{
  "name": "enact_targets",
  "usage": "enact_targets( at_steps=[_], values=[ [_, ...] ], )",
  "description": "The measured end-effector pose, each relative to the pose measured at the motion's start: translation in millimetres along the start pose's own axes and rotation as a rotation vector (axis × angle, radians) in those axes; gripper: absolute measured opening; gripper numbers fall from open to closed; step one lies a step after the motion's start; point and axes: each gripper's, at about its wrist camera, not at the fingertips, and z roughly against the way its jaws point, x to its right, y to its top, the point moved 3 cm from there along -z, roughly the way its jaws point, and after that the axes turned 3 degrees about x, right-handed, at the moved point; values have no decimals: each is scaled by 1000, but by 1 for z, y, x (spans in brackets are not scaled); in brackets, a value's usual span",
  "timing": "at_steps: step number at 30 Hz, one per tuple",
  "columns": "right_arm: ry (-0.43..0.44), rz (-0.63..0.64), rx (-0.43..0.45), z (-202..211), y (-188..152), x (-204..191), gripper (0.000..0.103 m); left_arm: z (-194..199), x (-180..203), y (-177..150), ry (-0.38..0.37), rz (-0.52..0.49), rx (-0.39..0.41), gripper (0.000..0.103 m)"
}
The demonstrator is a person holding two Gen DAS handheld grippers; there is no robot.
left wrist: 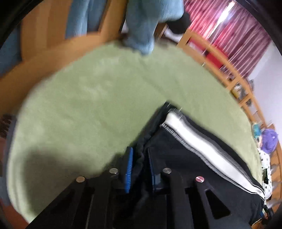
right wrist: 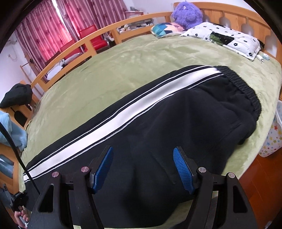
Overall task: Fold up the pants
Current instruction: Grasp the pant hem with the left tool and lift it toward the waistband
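Black pants point(right wrist: 176, 112) with a white side stripe lie stretched across the green bed cover, waistband at the far right. My right gripper point(right wrist: 142, 158) is open just above the pants' middle, holding nothing. In the left wrist view my left gripper point(left wrist: 140, 158) is shut on the dark cuff end of the pants point(left wrist: 185, 158), with bunched black fabric between the blue pads point(left wrist: 129, 163). The striped leg trails off to the right.
The green cover point(right wrist: 123, 67) spreads over the bed with a wooden rail point(right wrist: 84, 40) around it. Pillows point(right wrist: 222, 38) and a purple plush toy point(right wrist: 186, 14) sit at the head. A blue garment point(left wrist: 141, 26) hangs over the foot rail.
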Motion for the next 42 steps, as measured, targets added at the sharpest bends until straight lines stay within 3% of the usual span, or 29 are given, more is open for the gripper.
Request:
enact_targets(
  at_steps=[4, 8, 10, 12, 14, 17, 22, 25, 26, 27, 28, 35, 37, 39, 42],
  values=[
    [7, 24, 2, -2, -2, -10, 71, -10, -3, -11, 45, -22, -71, 13],
    [9, 45, -20, -6, -4, -13, 71, -3, 13, 2, 49, -86, -41, 18],
    [7, 50, -14, -6, -5, -12, 71, 9, 29, 16, 32, -128, 11, 33],
    [8, 40, -20, -9, -6, -12, 70, 10, 48, 34, -19, -160, 45, 40],
    [16, 26, -29, -13, -7, -10, 70, -2, 65, 44, -49, -192, 20, 40],
    [19, 18, -40, -17, -10, -11, 71, -30, 77, 49, -12, -215, -34, 40],
    [-7, 18, -32, -15, -7, -9, 71, -58, 68, 48, 6, -152, -74, 40],
    [6, -15, -35, -18, -3, -7, 71, -67, 67, 41, -20, -145, -102, 38],
    [12, -22, -39, -20, -3, -8, 71, -70, 69, 40, -10, -155, -100, 32],
    [13, -25, -41, -21, -3, -9, 71, -71, 72, 40, -9, -174, -93, 15],
    [14, -25, -44, -23, -4, -10, 71, -70, 75, 40, -15, -195, -87, 11],
    [2, -5, -52, -32, -5, -16, 70, -32, 88, 78, -53, -222, 76, 8],
    [-1, -6, -49, -31, -4, -14, 70, -35, 88, 88, -17, -226, 103, 2],
    [-4, -9, -45, -29, -4, -12, 70, -43, 81, 92, 143, -267, 182, 2],
    [-34, -8, -40, -25, -4, -3, 70, -65, 63, 86, 9, -151, 54, 2]
  ],
)
